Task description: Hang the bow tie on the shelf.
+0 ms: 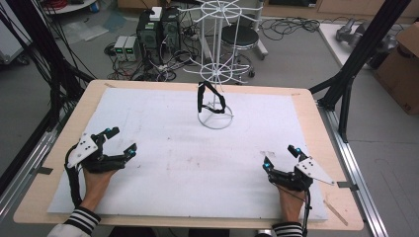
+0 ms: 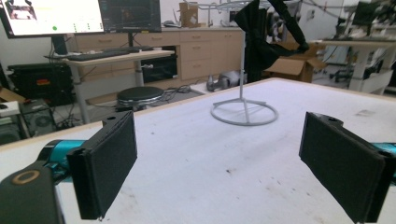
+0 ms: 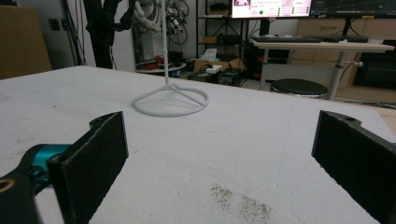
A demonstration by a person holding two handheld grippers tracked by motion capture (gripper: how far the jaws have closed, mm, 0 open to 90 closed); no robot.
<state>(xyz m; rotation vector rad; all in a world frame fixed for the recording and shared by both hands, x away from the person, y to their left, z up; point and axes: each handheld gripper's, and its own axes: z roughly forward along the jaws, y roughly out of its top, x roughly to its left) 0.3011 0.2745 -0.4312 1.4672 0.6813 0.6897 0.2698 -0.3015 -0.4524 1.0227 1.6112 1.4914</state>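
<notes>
A white wire stand [image 1: 216, 74] rises at the far middle of the table; its ring base [image 2: 244, 113] [image 3: 171, 102] rests on the white mat. A black strap [image 1: 209, 98] [image 2: 261, 37] hangs from the stand's lower ring. My left gripper [image 1: 121, 140] lies low at the near left of the mat, jaws wide apart with nothing between them; in the left gripper view its black pads [image 2: 109, 165] frame bare mat. My right gripper [image 1: 279, 157] rests at the near right, also open and empty, with its pads [image 3: 93, 161] set wide.
The white mat [image 1: 173, 163] covers most of the wooden table [image 1: 316, 128]. A black frame post [image 1: 356, 59] stands off the right far corner. Behind the table are computers, cables and a stool [image 1: 240, 35] on the floor.
</notes>
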